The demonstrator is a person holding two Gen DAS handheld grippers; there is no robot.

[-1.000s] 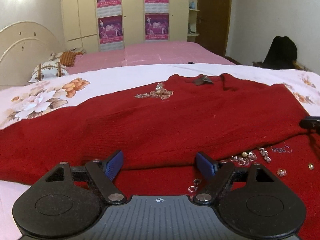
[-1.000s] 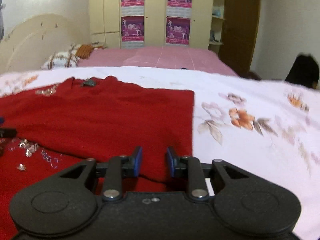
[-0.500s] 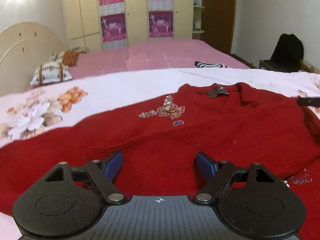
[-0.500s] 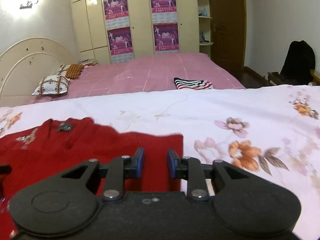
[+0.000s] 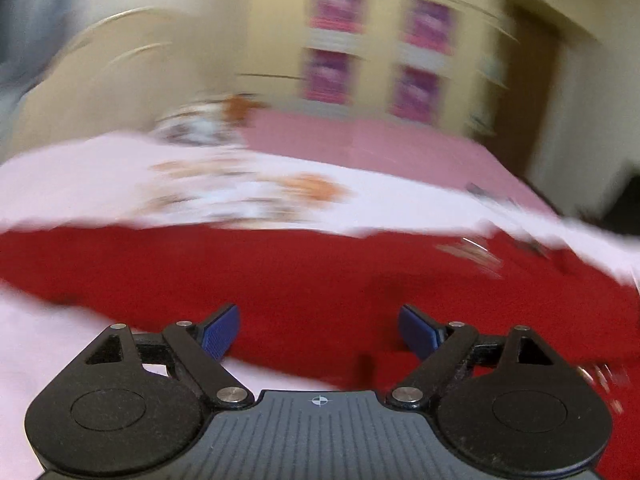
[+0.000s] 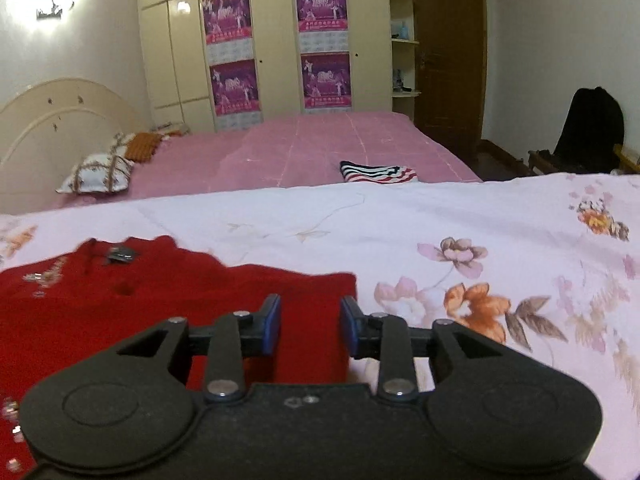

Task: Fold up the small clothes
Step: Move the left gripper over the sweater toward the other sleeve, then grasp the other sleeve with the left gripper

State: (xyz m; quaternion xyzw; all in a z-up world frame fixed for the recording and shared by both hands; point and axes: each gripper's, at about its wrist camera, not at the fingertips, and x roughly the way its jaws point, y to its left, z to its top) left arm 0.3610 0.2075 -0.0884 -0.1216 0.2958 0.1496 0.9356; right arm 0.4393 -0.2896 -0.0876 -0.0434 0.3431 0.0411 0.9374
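A red knitted sweater (image 5: 320, 272) with beaded trim lies spread on the floral bedsheet (image 5: 120, 184). The left wrist view is blurred by motion. My left gripper (image 5: 319, 330) is open and empty, low over the sweater's left part near its edge. In the right wrist view the sweater (image 6: 120, 300) shows with its collar label toward the far side. My right gripper (image 6: 310, 326) is open by a narrow gap, empty, over the sweater's right edge.
A second bed with a pink cover (image 6: 320, 148) stands behind, with a folded striped garment (image 6: 378, 172) and pillows (image 6: 96, 174) on it. A wardrobe with posters (image 6: 276, 48) and a door are at the back. A dark bag (image 6: 588, 128) sits at the right.
The left gripper has swung quickly to the left, toward the sweater's left side. The right gripper has opened a little and sits slightly farther from the sweater's collar.
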